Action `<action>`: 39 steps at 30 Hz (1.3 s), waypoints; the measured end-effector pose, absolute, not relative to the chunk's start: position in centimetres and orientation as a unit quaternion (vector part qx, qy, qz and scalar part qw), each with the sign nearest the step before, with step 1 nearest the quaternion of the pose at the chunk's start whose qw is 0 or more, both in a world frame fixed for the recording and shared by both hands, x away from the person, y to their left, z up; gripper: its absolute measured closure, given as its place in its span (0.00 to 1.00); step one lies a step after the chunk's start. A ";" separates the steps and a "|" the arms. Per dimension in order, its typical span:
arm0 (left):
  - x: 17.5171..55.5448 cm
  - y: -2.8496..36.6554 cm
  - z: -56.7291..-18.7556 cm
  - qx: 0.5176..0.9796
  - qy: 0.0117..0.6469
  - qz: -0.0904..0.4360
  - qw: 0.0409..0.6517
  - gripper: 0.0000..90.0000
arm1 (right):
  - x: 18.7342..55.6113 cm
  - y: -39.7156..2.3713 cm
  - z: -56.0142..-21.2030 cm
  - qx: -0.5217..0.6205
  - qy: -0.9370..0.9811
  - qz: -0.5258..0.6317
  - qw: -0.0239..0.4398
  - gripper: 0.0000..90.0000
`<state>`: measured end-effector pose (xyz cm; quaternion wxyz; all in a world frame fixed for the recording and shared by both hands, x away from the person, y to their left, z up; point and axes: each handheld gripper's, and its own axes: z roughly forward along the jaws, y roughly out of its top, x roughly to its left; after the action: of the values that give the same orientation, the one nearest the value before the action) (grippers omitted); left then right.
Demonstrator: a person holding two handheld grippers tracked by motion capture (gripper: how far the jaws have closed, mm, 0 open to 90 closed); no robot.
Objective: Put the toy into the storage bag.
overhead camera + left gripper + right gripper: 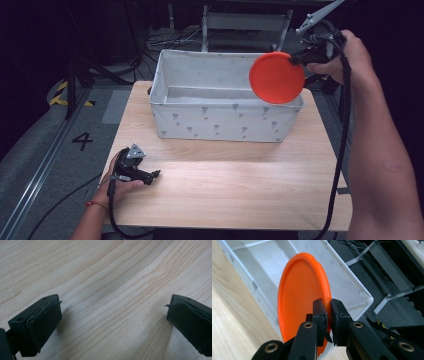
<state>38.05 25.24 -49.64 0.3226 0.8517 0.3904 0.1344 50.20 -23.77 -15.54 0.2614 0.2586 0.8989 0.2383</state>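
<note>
Wooden bench (225,185) carrying a white fabric bin (220,122). An orange plastic plate (276,77), held on edge above the bin's right end, is pinched at its rim by the closed jaws of the right gripper (328,312). The left gripper (150,176) rests on the bench, jaws wide apart and empty. Risk: the narrow rim hold may let the plate pivot or slip and strike the bin wall.
</note>
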 end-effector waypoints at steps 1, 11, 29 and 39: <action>38.0 25.2 -49.6 0.852 0.392 0.133 0.322 0.00 | 50.8 -23.4 -15.9 0.260 0.899 0.238 0.260 0.93; 38.0 25.2 -49.6 0.852 0.393 0.132 0.321 0.00 | 54.0 -21.4 -19.1 0.258 0.912 0.212 0.238 0.92; 38.0 25.2 -49.6 0.851 0.392 0.133 0.322 0.00 | 54.9 -21.5 -25.8 0.207 0.950 0.151 0.177 0.92; 38.0 25.2 -49.6 0.852 0.392 0.133 0.321 0.00 | 54.9 -21.1 -27.5 0.185 0.962 0.120 0.160 0.92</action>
<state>38.04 25.21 -49.63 0.3213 0.8518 0.3919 0.1328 54.86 -21.14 -27.45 0.1599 0.1846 0.9622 0.1201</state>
